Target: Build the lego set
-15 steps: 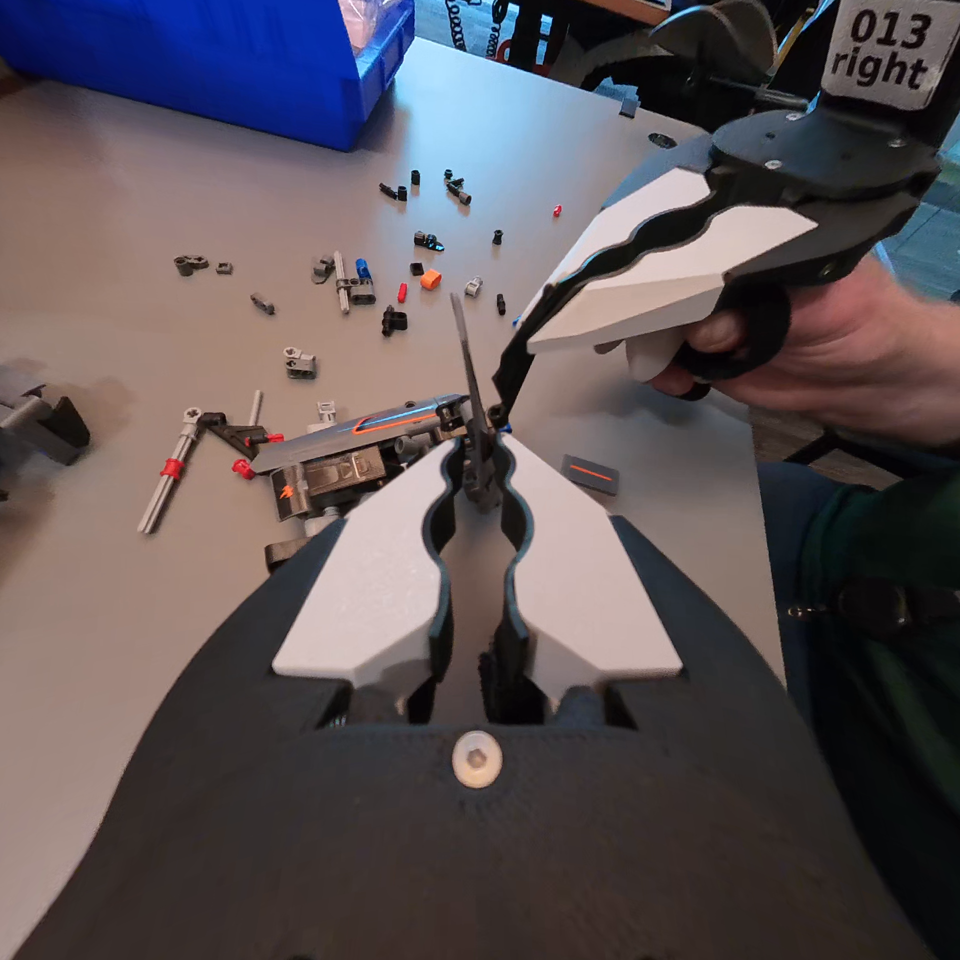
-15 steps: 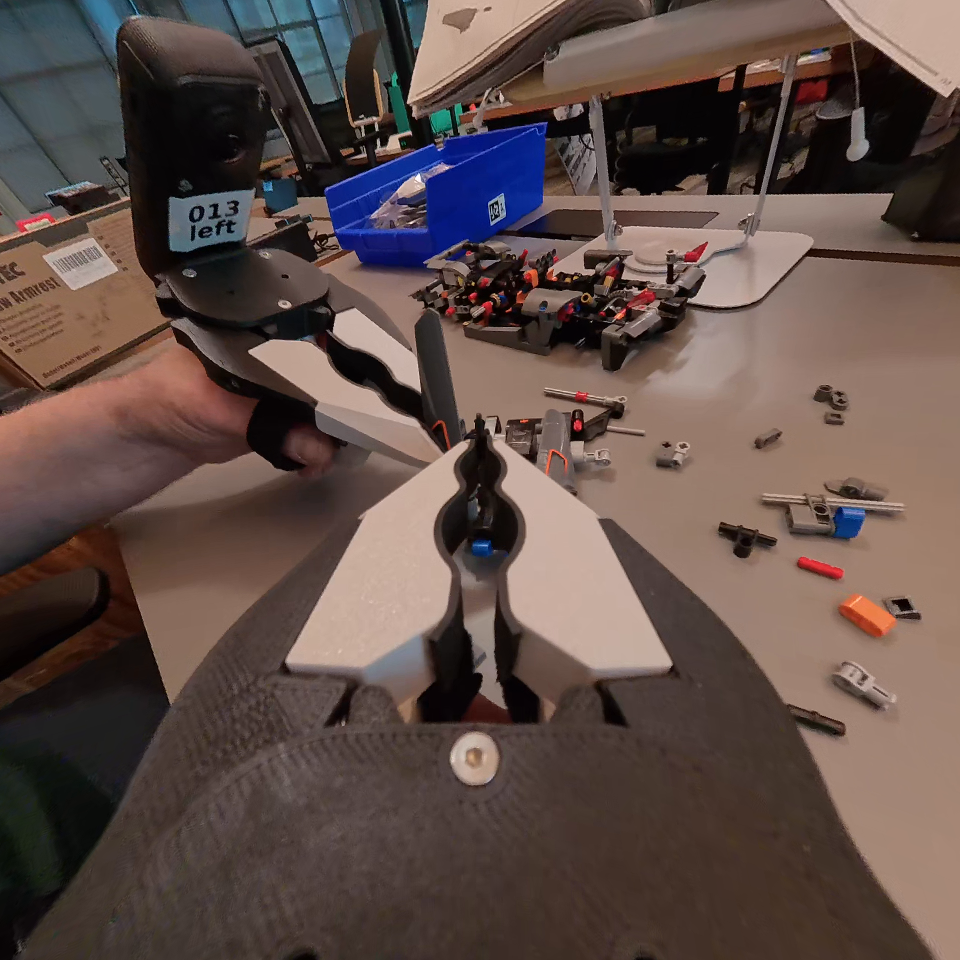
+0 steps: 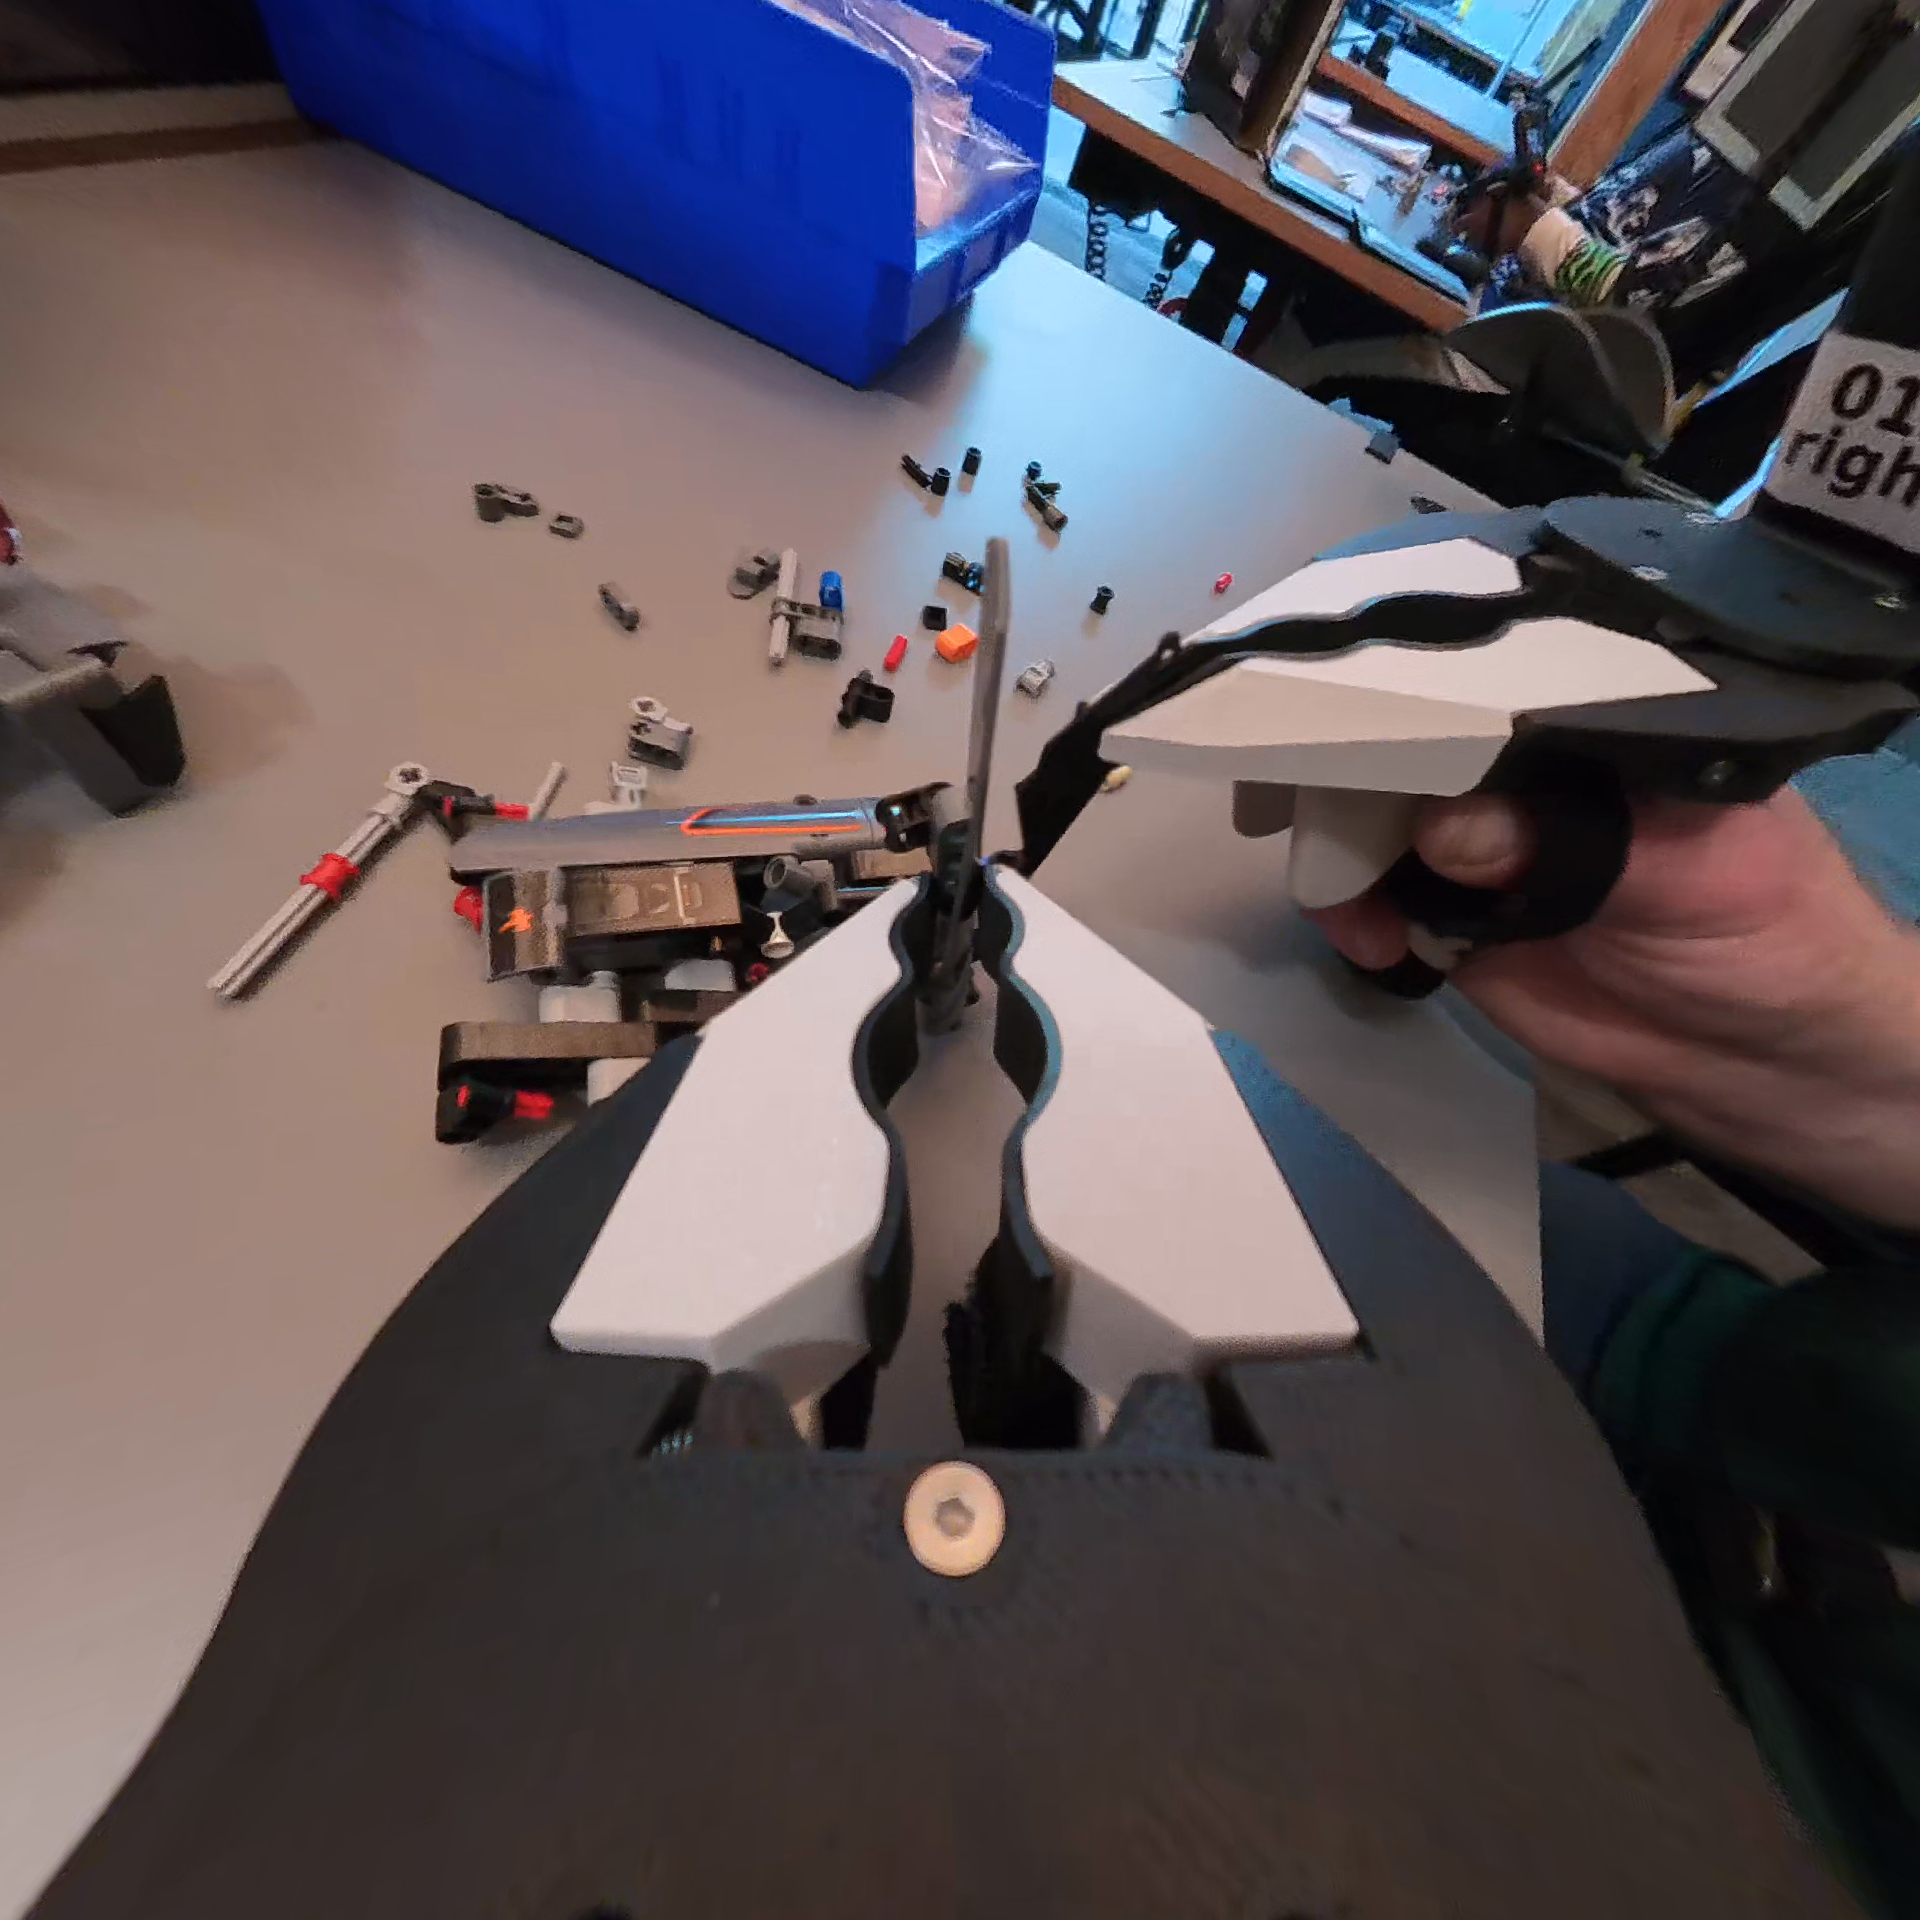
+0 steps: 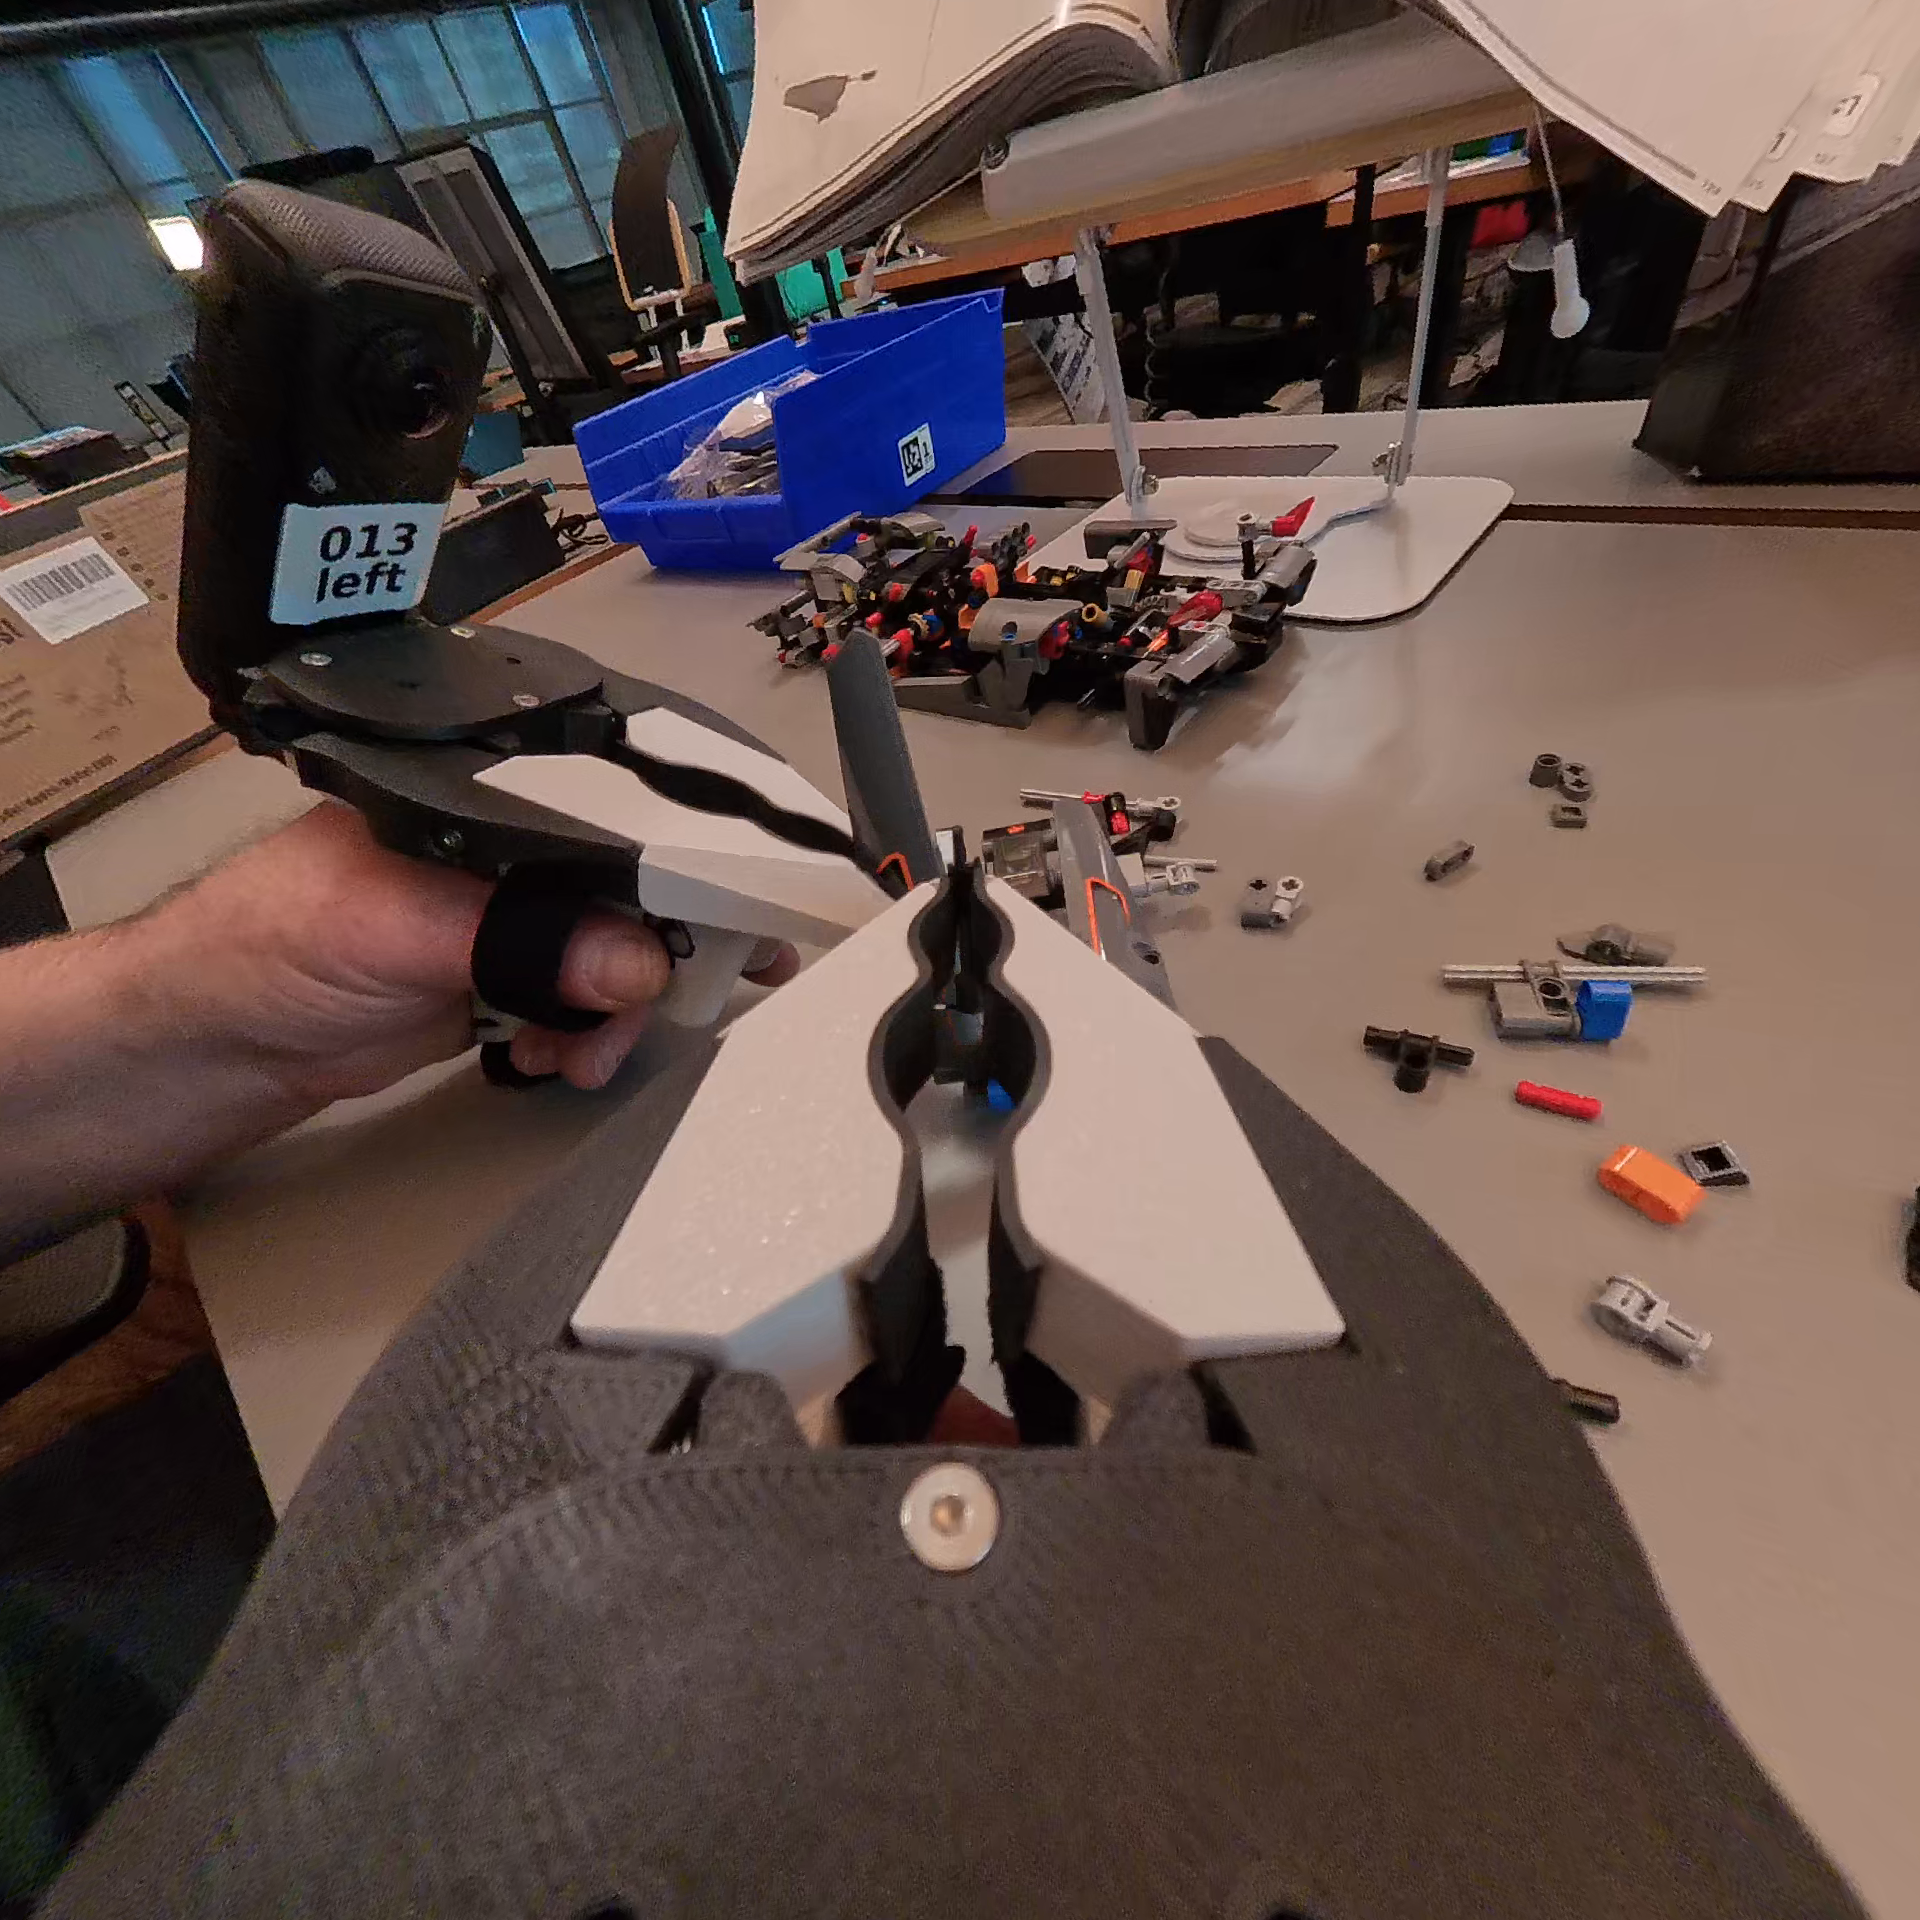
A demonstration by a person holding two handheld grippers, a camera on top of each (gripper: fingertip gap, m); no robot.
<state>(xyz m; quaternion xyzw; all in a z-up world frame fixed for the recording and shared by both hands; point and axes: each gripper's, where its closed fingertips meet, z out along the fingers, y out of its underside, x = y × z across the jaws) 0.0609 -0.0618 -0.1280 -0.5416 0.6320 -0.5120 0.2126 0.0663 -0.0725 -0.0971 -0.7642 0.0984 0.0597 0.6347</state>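
My left gripper (image 3: pixel 951 883) is shut on the foot of a thin dark grey panel piece (image 3: pixel 985 665) that stands upright above its tips. My right gripper (image 3: pixel 1029 821) comes in from the right, its tips touching that piece just above the left tips. In the right wrist view my right gripper (image 4: pixel 958 883) is shut on a small black part with a blue pin (image 4: pixel 995 1093). The left gripper (image 4: pixel 878 868) and the grey panel (image 4: pixel 871 727) meet it from the left. A grey sub-assembly with an orange stripe (image 3: pixel 665 831) lies on the table just behind.
A large partly built chassis (image 4: pixel 1039 623) sits farther back, in front of a white book stand (image 4: pixel 1382 551). A blue bin (image 3: pixel 665 145) stands at the back. Several loose small parts (image 3: pixel 810 623) are scattered on the grey table (image 3: pixel 260 416). The table edge runs on my side. Only a small space, under 4 cm, lies between the two pairs of fingers.
Both grippers stay shut with their tips together. The left view has tilted and shifted a little, so more of the blue bin shows and the small striped tile is hidden.
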